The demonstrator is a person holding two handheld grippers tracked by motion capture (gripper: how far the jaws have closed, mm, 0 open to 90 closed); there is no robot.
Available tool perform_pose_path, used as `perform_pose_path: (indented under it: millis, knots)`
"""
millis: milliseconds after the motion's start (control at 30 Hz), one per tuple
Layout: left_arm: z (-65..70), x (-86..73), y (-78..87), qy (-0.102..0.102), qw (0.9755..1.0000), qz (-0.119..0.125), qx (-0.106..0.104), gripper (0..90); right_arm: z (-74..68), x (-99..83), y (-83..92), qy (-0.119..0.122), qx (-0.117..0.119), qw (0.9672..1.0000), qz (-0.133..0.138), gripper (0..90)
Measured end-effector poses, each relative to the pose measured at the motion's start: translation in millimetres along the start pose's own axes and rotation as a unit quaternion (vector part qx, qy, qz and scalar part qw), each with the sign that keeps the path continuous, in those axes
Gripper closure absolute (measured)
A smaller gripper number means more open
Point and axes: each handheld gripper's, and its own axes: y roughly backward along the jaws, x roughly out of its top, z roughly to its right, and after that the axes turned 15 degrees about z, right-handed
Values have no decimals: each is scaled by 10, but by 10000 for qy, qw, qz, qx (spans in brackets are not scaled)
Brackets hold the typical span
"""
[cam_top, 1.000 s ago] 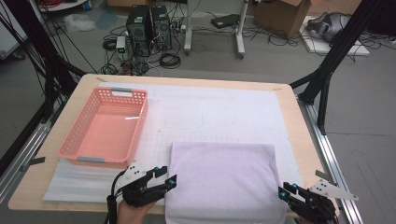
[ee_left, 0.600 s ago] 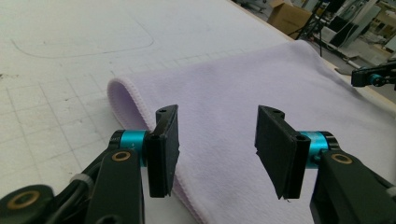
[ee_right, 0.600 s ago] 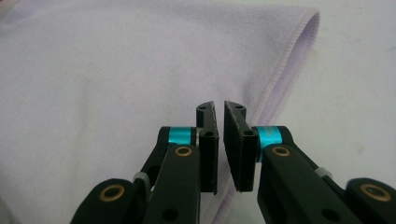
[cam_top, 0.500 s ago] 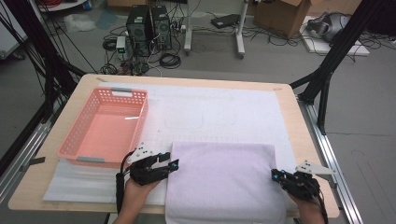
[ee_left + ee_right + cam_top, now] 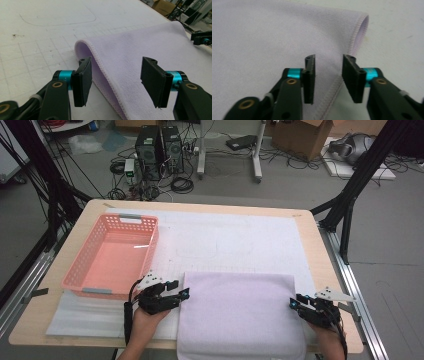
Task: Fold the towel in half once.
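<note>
A folded lilac towel (image 5: 240, 315) lies on the white mat at the table's near edge. My left gripper (image 5: 182, 293) is at its left side edge. In the left gripper view the jaws (image 5: 116, 80) stand wide apart over the towel's (image 5: 140, 50) hemmed fold, and the pads do not touch it. My right gripper (image 5: 292, 302) is at the right side edge. Its jaws (image 5: 328, 75) straddle the towel's (image 5: 262, 37) stitched hem without pressing on it. Both pairs of jaws have just been opening.
A pink plastic basket (image 5: 112, 255), empty, stands on the left of the table close to my left gripper. The white gridded mat (image 5: 240, 240) covers most of the wooden table (image 5: 327, 255). Computers and cables sit on the floor beyond.
Both hands have moved away from the table's near edge along the towel's sides and slightly inward. The towel lies as before.
</note>
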Motion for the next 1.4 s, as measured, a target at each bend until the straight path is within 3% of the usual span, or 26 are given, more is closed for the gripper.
perform_pose_path:
  millis: [200, 367, 500, 633, 733, 767, 833, 900, 967, 1033, 1100, 1133, 1167, 1300, 1367, 1400]
  knots:
    - [-4, 77, -102, -132, 9999, 9, 72, 426, 100, 11, 49, 105, -122, 9998, 128, 480]
    - [-58, 93, -204, -252, 9988, -72, 402, 401, 174, 47, 12, -84, -56, 9996, 251, 482]
    - [-111, 66, -316, -199, 9966, -482, 642, 382, 171, 50, 19, -101, -80, 9997, 198, 478]
    - [-91, 26, -430, -141, 9945, -789, 672, 415, 163, 64, -47, -330, 30, 9993, 184, 474]
    - [-90, 28, -456, -86, 9945, -742, 735, 416, 151, 71, -160, -221, -60, 9997, -46, 464]
    - [-76, 24, -459, -140, 9942, -761, 747, 415, 154, 77, -201, -177, -108, 9996, -216, 459]
    - [-28, 12, -477, -368, 9934, -806, 733, 402, 132, 95, -230, -109, -172, 9993, -301, 461]
    - [48, 0, -504, -742, 9900, -917, 778, 417, 91, 110, -241, 149, -239, 9988, -395, 486]
    - [106, -13, -518, -1013, 9864, -945, 881, 523, 77, 123, -246, 180, -206, 9987, -438, 563]
    - [122, -16, -532, -918, 9876, -926, 879, 656, 61, 134, -253, 180, -214, 9985, -473, 627]
    - [137, -23, -545, -827, 9895, -938, 724, 811, 46, 146, -257, 79, -175, 9985, -512, 743]
    - [154, -28, -549, -851, 9892, -921, 764, 830, 37, 149, -258, 5, -93, 9985, -535, 823]
    - [156, -28, -546, -877, 9889, -935, 754, 838, 14, 149, -261, -9, -87, 9985, -547, 834]
    - [126, -21, -539, -537, 9916, -882, 779, 849, 14, 127, -249, 4, -83, 9990, -430, 853]
    - [147, 4, -510, -667, 9930, -533, 816, 852, -4, 119, -245, 127, -134, 9992, -342, 858]
    - [147, 31, -505, -599, 9943, -360, 804, 853, -18, 127, -244, 216, -180, 9991, -306, 859]
